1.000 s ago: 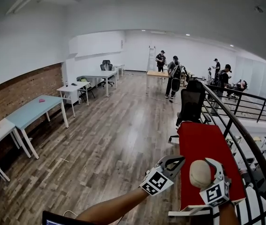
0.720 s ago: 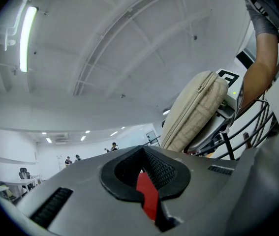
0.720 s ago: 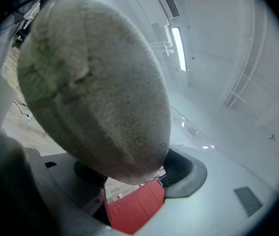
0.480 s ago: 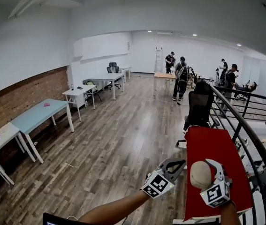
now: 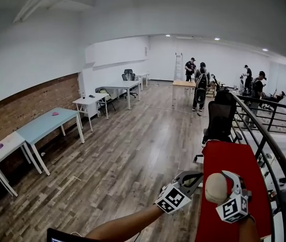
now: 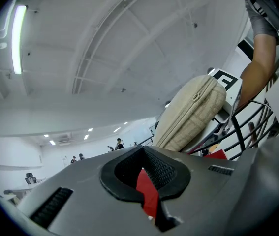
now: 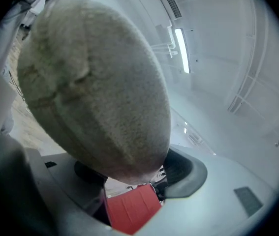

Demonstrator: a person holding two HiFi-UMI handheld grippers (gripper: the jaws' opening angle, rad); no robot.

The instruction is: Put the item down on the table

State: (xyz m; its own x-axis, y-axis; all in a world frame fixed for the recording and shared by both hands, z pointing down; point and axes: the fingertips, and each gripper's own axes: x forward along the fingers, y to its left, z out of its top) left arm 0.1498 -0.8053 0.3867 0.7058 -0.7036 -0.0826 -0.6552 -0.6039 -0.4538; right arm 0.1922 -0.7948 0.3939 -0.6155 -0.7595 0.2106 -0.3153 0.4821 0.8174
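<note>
Right tool (image 5: 219, 180) clamps a beige oval padded fabric pouch (image 5: 214, 189) over the red counter (image 5: 233, 158). It's likely soft and light, best held mid-body. Left tool (image 5: 195, 175) is closed, empty.

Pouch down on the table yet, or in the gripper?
In the gripper: right gripper clamps the beige pouch over the red table.

The red table (image 5: 232, 160) runs off the bottom edge.

The left claw (image 6: 145, 191) has its jaws closed, with nothing between them. A beige padded item (image 6: 191, 114) shows beyond at upper right, clear of it.
</note>
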